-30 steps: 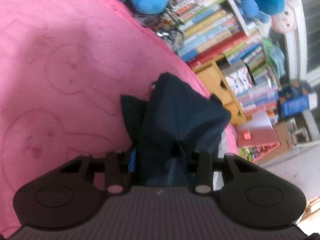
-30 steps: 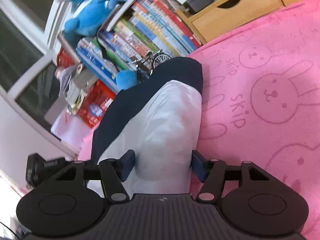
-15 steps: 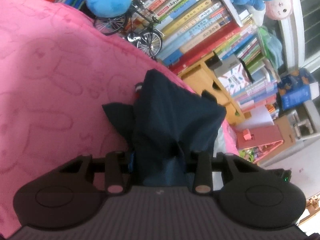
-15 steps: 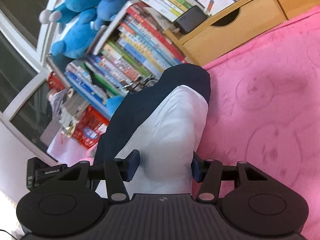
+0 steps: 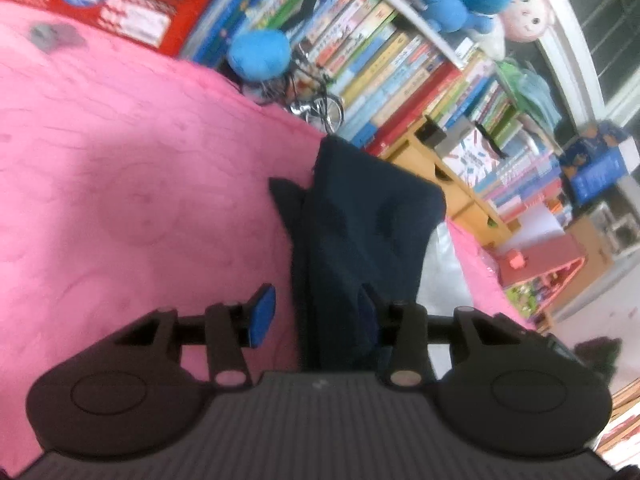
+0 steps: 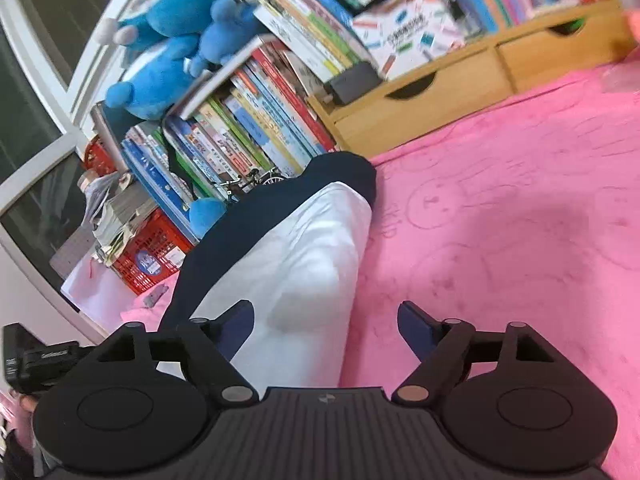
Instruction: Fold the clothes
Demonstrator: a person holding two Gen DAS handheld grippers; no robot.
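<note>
A navy and white garment lies folded on the pink bunny-print blanket [image 5: 120,200]. In the left wrist view its navy side [image 5: 360,232] runs up between the fingers of my left gripper [image 5: 320,316]. Those jaws are opening: the blue left pad [image 5: 262,316] stands clear of the cloth, which lies against the right finger. In the right wrist view the white side [image 6: 304,272], edged in navy [image 6: 248,216], sits between the fingers of my right gripper [image 6: 326,326]. Its jaws are opening wide, and the right pad [image 6: 416,328] is over bare blanket [image 6: 500,240].
Behind the blanket's far edge stand rows of books [image 5: 400,72], blue plush toys [image 6: 168,40], a small model bicycle [image 5: 316,100], a wooden drawer unit [image 6: 440,88] and a red basket [image 6: 148,248]. A black device [image 6: 36,360] shows at the right view's lower left.
Both grippers were shut on the garment; now their jaws stand apart and the pads have come off the cloth. Both views have shifted, showing more of the shelf and the blanket.
</note>
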